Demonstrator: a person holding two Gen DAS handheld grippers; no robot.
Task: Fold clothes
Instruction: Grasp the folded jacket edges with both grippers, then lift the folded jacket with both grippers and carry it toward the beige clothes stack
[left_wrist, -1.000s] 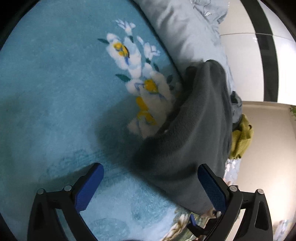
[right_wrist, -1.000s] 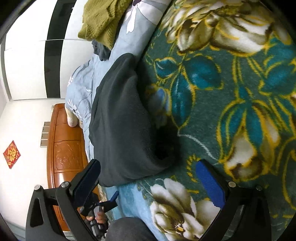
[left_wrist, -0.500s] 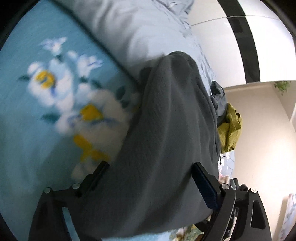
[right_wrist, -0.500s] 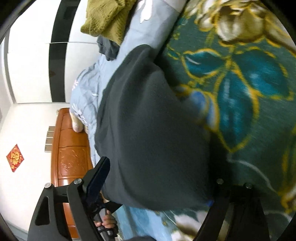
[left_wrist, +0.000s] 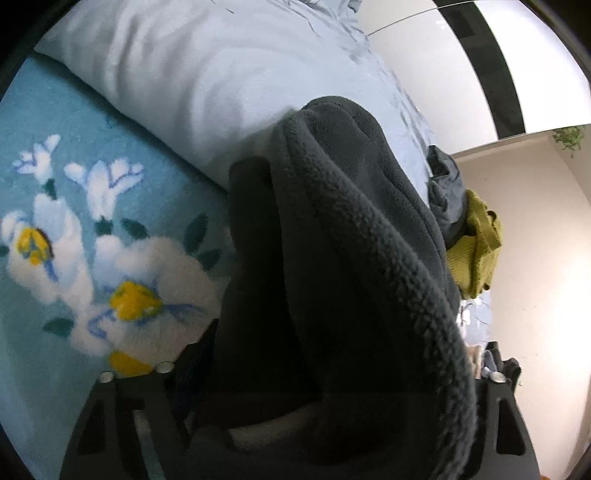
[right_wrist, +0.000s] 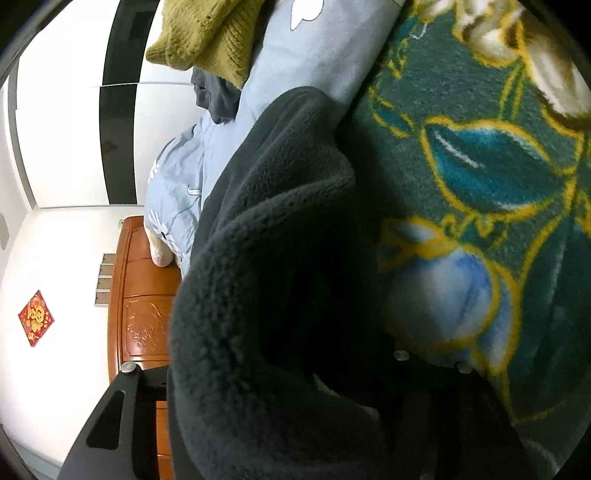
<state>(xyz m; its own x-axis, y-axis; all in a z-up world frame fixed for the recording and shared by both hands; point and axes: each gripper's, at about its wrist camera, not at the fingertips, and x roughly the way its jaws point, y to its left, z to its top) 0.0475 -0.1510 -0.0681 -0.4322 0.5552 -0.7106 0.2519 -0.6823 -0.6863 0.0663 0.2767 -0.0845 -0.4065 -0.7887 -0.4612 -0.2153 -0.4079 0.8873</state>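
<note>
Fleece garment (left_wrist: 351, 258) fills both views; only right shows headboard (right_wrist: 144, 306).

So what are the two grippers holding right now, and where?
Both look shut on the dark grey fleece garment, one on each side of its near folded edge; fingers hidden.

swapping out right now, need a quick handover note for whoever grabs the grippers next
Left gripper: buried in the dark grey fleece garment; fingers hidden, grip cannot be confirmed.
Right gripper: same, fleece bunched between its fingers, which are hidden.
Garment lies on the floral blanket, its far end against the pale blue duvet. An olive knit and another grey piece wait beyond.
Done: both grippers are at the garment's near edge.
Left: check the grip, fold the fleece, then the other pieces.
</note>
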